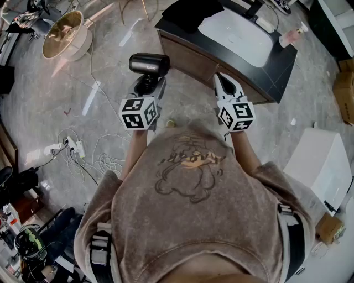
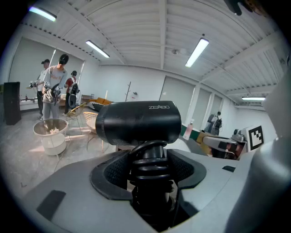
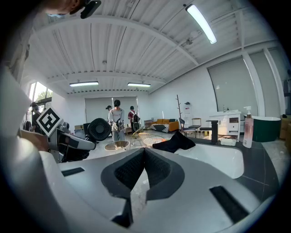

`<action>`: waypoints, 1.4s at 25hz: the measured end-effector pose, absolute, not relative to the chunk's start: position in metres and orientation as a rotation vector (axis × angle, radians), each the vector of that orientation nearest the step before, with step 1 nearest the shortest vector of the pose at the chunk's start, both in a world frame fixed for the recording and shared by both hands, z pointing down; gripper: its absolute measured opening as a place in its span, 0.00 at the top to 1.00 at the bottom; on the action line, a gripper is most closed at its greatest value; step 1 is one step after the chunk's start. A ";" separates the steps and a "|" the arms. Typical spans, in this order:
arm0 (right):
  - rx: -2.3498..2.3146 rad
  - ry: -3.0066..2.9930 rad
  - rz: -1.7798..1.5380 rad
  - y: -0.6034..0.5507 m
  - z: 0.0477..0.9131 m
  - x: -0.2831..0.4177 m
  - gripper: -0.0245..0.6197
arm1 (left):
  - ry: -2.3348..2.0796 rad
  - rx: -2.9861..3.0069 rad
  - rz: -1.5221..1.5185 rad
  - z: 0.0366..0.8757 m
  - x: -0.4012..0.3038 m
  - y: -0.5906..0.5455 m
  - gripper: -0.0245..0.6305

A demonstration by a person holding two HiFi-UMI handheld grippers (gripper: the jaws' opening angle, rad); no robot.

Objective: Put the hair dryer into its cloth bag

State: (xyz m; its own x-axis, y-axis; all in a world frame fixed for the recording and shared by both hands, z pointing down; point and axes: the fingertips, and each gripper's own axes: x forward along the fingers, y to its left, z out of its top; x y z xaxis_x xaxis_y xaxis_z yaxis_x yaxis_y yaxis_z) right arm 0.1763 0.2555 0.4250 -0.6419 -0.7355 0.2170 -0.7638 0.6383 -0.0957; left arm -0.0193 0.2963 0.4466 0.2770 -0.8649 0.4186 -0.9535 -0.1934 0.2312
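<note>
Hair dryer [image 1: 149, 64], black, upper centre-left of the head view, held above the floor. Its ribbed handle is pinched between the left gripper [image 1: 147, 87] pads, barrel crosswise. Right gripper [image 1: 224, 82] empty, jaws pressed together, at the dark counter [image 1: 276, 72] edge. Black cloth [image 1: 191, 12] lies on the counter at top centre, well apart.

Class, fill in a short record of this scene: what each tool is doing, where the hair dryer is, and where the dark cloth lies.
Left tool: closed on the handle of the hair dryer, barrel above the jaws
Right tool: shut, nothing in it
Black cloth: on the dark counter, at the rim of the white sink; probably the bag
Hair dryer bagged: not yet
</note>
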 end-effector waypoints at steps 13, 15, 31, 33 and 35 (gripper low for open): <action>1.298 -2.667 0.297 0.238 0.443 0.141 0.96 | -1.543 2.175 0.327 0.463 -0.047 0.272 0.57; 1.297 -2.653 0.297 0.241 0.449 0.134 0.96 | -1.518 2.190 0.335 0.467 -0.051 0.269 0.57; 1.250 -2.646 0.257 0.153 0.456 0.088 0.96 | -1.488 2.214 0.332 0.472 -0.088 0.186 0.57; 1.239 -2.653 0.257 0.134 0.455 0.084 0.96 | -1.490 2.211 0.335 0.470 -0.090 0.169 0.57; 1.226 -2.659 0.260 0.114 0.454 0.079 0.96 | -1.488 2.208 0.347 0.470 -0.093 0.151 0.57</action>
